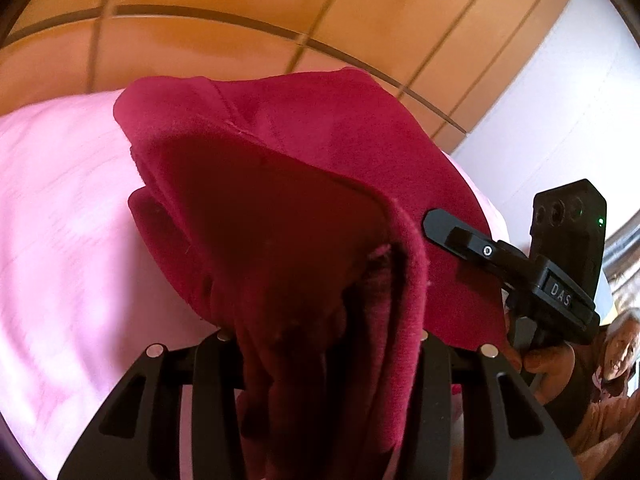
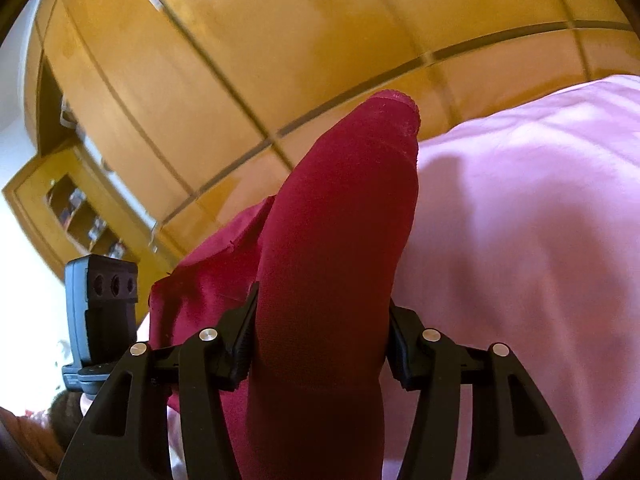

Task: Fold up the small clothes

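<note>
now red garment clamped between both tools, above pink bedspread.

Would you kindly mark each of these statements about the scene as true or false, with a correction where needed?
1. Both tools are shut on the same red garment. True: the left tool and the right tool each pinch a bunch of it.
2. The bedcover under the garment is green. False: it is pink.
3. The garment lies flat and neatly folded. False: it hangs bunched from the tools.
4. Wooden cupboard doors stand behind the bed. True.
5. The right tool is out of sight in the left wrist view. False: it shows at the garment's right edge.
</note>
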A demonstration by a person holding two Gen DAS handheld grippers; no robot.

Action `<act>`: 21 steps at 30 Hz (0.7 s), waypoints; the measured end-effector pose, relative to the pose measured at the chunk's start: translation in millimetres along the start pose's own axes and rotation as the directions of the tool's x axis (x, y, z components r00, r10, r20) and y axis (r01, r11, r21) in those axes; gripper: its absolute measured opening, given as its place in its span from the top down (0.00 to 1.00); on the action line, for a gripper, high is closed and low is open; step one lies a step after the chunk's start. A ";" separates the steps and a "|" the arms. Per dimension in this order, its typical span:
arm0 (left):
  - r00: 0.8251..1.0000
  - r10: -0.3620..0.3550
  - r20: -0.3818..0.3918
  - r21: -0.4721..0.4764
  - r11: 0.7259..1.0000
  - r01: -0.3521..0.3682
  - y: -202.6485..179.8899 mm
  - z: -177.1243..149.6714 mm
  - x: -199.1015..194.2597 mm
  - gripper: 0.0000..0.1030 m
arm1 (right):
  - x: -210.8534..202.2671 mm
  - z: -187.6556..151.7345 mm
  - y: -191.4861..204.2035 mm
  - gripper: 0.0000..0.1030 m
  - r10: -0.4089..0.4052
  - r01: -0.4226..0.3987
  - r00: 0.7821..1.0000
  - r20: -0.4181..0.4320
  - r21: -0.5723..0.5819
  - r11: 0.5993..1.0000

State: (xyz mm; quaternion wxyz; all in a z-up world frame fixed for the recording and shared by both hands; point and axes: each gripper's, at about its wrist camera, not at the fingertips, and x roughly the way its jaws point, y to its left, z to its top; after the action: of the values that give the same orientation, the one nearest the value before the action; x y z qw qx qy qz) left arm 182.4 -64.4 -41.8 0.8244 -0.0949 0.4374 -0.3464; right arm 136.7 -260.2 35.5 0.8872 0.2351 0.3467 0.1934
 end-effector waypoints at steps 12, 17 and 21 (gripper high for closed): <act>0.993 -0.085 -0.078 0.164 0.982 0.097 -80.6 77.4 122.5 0.59 | -57.2 36.3 -96.8 0.48 -0.199 0.186 0.965 0.169 0.092 0.978; 0.992 -0.080 -0.097 0.203 0.974 0.098 -106.7 105.5 168.8 0.59 | -65.0 54.9 -138.6 0.48 -0.283 0.266 0.935 0.216 0.104 0.958; 0.993 -0.035 -0.113 0.207 0.977 0.058 -109.4 123.6 202.5 0.56 | -50.9 70.5 -168.5 0.48 -0.334 0.312 0.918 0.215 0.130 0.941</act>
State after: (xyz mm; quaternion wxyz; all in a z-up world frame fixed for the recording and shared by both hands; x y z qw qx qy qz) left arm 302.6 -296.2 -50.2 0.7964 0.0016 0.4402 -0.4146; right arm 182.0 -443.2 15.1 0.9296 0.2365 0.2826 -0.0011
